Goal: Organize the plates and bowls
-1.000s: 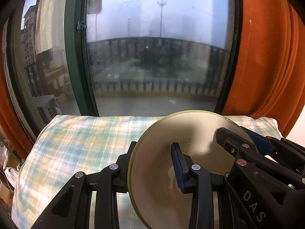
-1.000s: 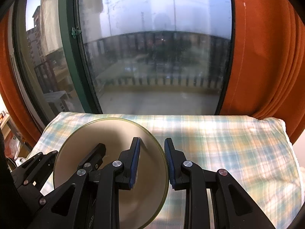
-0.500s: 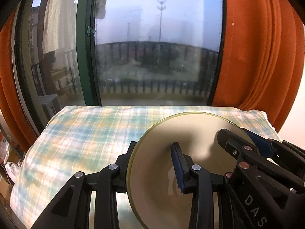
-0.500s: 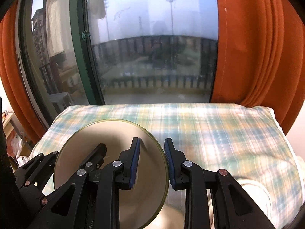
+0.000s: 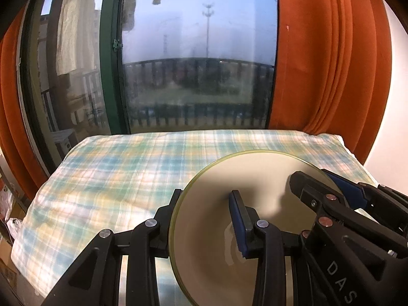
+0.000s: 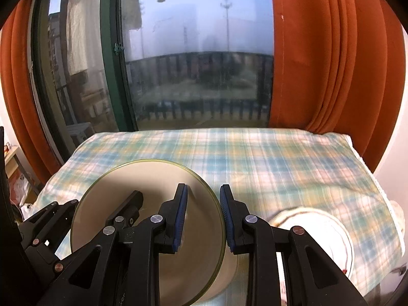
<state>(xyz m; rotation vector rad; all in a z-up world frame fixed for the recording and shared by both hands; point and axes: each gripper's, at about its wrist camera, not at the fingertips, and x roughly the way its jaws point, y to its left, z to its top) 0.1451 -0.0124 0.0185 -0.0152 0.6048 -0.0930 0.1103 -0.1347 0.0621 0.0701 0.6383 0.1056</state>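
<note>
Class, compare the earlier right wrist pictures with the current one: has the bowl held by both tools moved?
Yes. The bowl has drawn back from the window: more checked cloth now shows beyond it, and a white plate has appeared.

A home, likely a bedroom. A bed-like surface under a pastel plaid cloth (image 6: 255,158) stands before a green-framed balcony window (image 6: 112,51). Heavy orange curtains (image 6: 318,63) flank it, and laundry hangs outside.

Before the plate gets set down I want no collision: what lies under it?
Under the beige plate lies plaid cloth; a paler dish edge peeks from beneath its lower right, and a white plate sits further right. The rest is covered.
</note>
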